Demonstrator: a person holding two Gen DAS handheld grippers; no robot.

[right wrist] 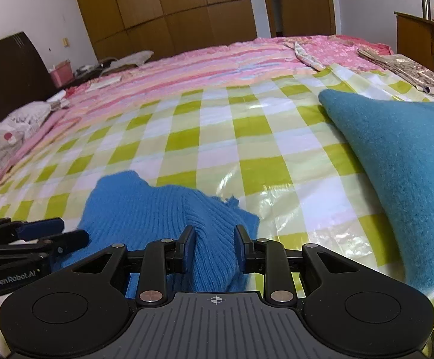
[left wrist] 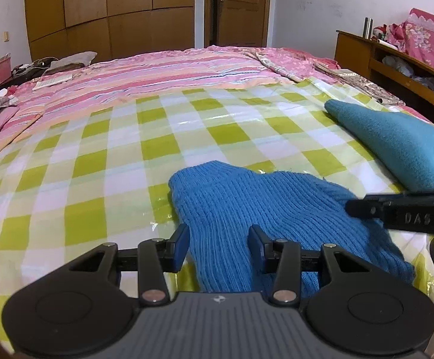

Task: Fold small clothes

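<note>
A blue ribbed knit garment (left wrist: 261, 197) (right wrist: 145, 203) lies crumpled on the green-and-white checked plastic sheet (left wrist: 112, 164) (right wrist: 231, 137) near its front edge. My left gripper (left wrist: 219, 239) is shut on the knit's near left part, and the fabric fills the gap between its blue pads. My right gripper (right wrist: 215, 239) is shut on a pleated bunch of the same knit. Each gripper shows in the other's view: the right gripper (left wrist: 363, 208) enters from the right, the left gripper (right wrist: 74, 229) from the left. The hem under both tools is hidden.
A teal fleece garment (left wrist: 396, 140) (right wrist: 402, 164) lies on the sheet to the right. Beyond the sheet the bed carries a pink striped cover (left wrist: 172, 71) and a floral cloth (left wrist: 291, 62). A wooden shelf unit (left wrist: 396, 68) stands at the right, wardrobes (left wrist: 112, 9) behind.
</note>
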